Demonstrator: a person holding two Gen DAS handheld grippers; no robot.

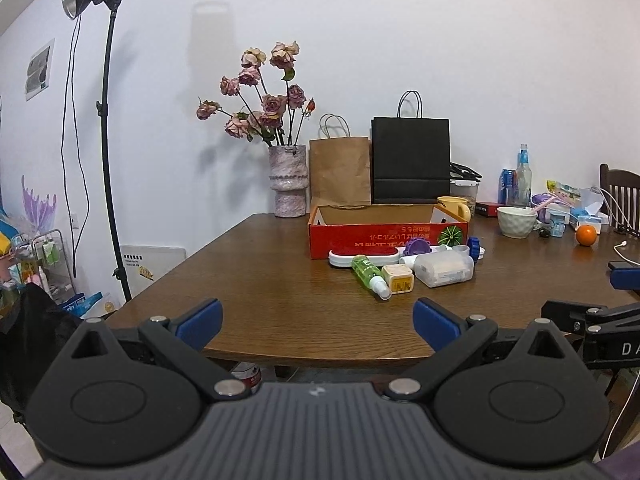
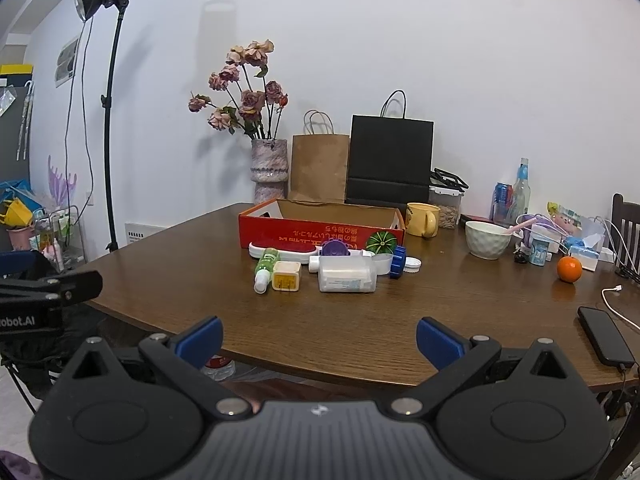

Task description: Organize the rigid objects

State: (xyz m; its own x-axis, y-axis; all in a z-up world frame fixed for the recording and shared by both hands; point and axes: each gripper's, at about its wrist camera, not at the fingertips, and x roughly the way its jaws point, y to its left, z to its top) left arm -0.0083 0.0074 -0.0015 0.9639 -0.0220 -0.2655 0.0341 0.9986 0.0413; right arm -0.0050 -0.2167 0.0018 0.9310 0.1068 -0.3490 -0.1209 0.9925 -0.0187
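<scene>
Hovering at the near edge of the counter [image 2: 360,320], both claws are sitting spread wide and holding nothing, so no sorting is happening yet. The left claw [image 1: 318,322] and right claw [image 2: 319,338] are both pointing at the little pile of stuff bunched just in front of the red box [image 2: 320,226], well apart from either one.

The green spray bottle [image 2: 266,268] is lying on its side with its long axis running roughly toward the claws, white cap nearest. Right beside it is the yellow plug [image 2: 286,276], then the clear plastic case [image 2: 347,277] lying crossways.

From the right claw the bottle is sitting a bit left of center; from the left claw it's a bit to the right [image 1: 370,274]. Looks like either could reach it, and I'm guessing the pinch needs to go across the bottle's width, then over into the box behind.
</scene>
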